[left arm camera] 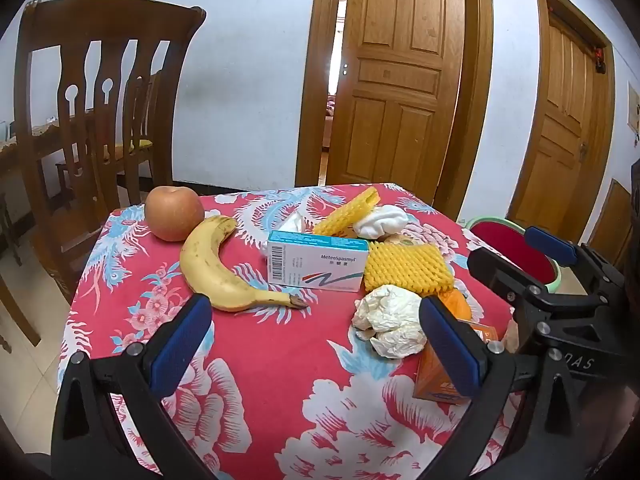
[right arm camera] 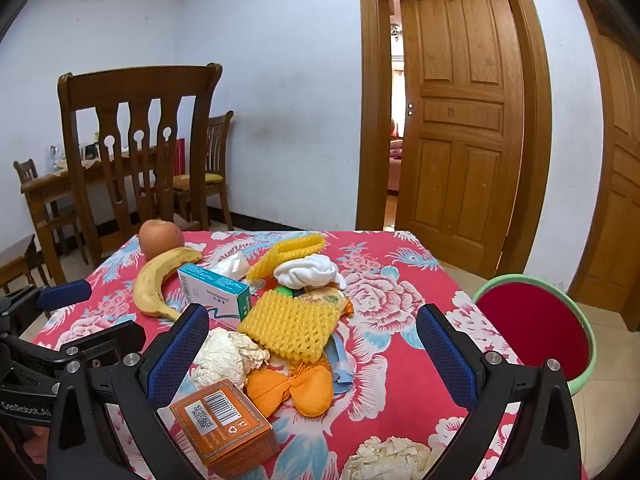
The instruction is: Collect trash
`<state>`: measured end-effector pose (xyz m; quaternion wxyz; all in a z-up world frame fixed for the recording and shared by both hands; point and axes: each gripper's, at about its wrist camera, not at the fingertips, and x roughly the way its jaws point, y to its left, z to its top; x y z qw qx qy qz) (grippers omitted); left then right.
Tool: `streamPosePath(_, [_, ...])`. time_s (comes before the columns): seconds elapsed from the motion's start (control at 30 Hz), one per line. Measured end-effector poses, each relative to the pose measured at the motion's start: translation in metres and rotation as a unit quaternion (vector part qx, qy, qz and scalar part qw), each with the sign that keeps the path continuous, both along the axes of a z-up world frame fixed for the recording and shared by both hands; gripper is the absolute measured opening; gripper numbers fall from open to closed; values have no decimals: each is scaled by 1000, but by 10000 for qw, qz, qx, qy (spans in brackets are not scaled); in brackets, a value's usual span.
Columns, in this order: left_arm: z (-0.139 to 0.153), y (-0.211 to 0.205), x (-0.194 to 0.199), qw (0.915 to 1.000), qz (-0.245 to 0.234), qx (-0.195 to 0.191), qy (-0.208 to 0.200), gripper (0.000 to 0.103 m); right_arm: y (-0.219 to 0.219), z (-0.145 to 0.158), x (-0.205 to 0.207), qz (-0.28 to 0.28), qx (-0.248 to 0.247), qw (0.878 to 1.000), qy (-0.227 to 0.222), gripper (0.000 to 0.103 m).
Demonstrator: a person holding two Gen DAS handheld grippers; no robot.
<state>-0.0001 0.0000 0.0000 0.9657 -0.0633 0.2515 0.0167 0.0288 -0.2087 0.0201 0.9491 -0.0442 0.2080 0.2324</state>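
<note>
On the red flowered tablecloth (left arm camera: 260,380) lies a heap of trash: a crumpled white paper ball (left arm camera: 390,320), yellow foam fruit nets (left arm camera: 408,268), a white-and-teal medicine box (left arm camera: 318,260), a white tissue wad (left arm camera: 380,220), an orange box (right arm camera: 226,426) and an orange pouch (right arm camera: 290,390). My left gripper (left arm camera: 316,344) is open and empty, just short of the paper ball. My right gripper (right arm camera: 314,354) is open and empty above the orange box and pouch. A red bin with a green rim (right arm camera: 536,328) stands off the table's right edge.
A banana (left arm camera: 216,268) and an apple (left arm camera: 174,212) lie at the table's far left. A wooden chair (left arm camera: 96,92) stands behind the table on the left, wooden doors (left arm camera: 400,80) behind. Another crumpled paper (right arm camera: 388,460) lies near the front edge.
</note>
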Motion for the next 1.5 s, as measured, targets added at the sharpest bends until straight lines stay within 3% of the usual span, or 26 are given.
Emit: streamPosePath(1.5, [-3,1,1,10000,2,-25,52,102,0,-2,3,-8,-17,10000,19,103])
